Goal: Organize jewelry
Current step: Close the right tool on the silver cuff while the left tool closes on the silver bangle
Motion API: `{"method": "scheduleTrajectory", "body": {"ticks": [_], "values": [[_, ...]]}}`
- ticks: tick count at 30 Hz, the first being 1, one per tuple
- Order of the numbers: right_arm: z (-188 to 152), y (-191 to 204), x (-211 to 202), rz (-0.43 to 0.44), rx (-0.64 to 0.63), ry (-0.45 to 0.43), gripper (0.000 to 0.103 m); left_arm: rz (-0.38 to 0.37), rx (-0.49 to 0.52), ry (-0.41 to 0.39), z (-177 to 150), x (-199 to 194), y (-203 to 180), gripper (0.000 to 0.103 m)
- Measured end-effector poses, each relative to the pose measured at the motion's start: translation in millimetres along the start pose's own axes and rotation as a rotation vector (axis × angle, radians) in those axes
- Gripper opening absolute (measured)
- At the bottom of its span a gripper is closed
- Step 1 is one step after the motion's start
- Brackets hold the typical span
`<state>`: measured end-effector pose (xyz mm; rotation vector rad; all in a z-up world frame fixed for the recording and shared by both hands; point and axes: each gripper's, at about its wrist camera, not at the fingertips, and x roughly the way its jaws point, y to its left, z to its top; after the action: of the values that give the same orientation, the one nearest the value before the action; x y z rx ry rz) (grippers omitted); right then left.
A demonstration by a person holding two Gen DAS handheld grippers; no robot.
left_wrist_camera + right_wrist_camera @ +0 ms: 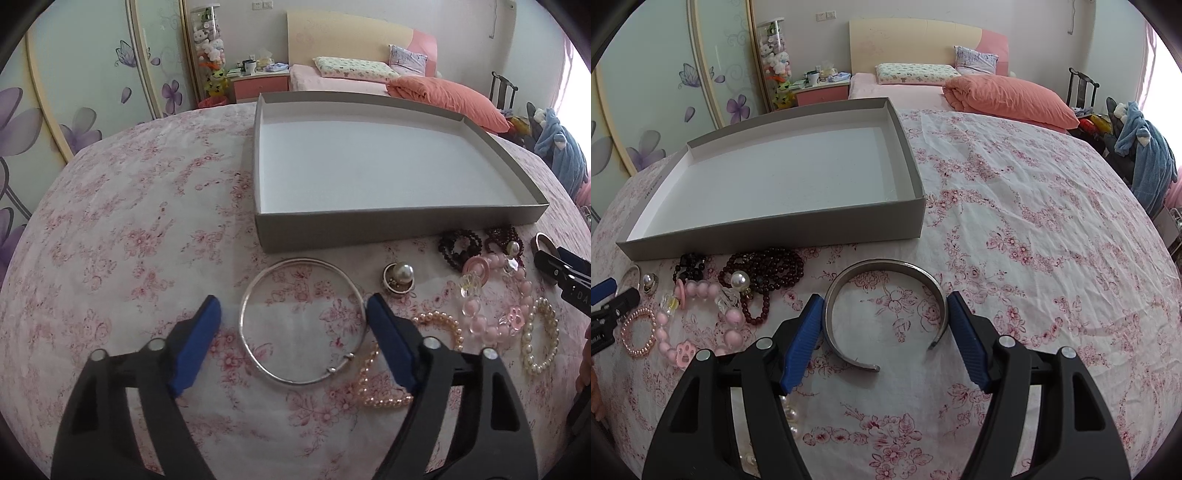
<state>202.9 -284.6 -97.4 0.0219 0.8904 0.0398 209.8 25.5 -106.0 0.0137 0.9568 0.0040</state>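
A thin silver bangle (255,288) lies flat on the floral cloth between the fingers of my open left gripper (293,308); its right fingertip is at the bangle's rim. A wide metal cuff (882,267) lies between the fingers of my open right gripper (886,304), its opening toward the camera. An empty shallow grey box (369,227) stands just behind the jewelry, also in the right wrist view (775,234). Between the grippers lie a pearl ring (400,277), dark bead bracelets (764,267), a pink bead bracelet (698,288) and pearl bracelets (539,339).
The floral cloth (1034,258) stretches wide to the right of the cuff. The right gripper's tip (561,269) shows at the left view's right edge. A bed with an orange duvet (1008,98) and a wardrobe (74,92) stand behind.
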Motion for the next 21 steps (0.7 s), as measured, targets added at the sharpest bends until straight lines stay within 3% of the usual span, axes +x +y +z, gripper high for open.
{"method": "scheduleTrajectory", "body": {"ticks": [12,15,21], "values": [[0,2,-1,0.001,-0.021,0.02,0.068,0.004,0.008,0.002,-5,-4,-3,0.08],[1,1,-1,0.004,-0.024,0.032,0.068,-0.005,0.018,-0.012,-6,-6,-5,0.068],[-9,0,-8,0.023,-0.025,0.038,0.067,-0.001,0.005,-0.013,-11,-11,1,0.068]]}}
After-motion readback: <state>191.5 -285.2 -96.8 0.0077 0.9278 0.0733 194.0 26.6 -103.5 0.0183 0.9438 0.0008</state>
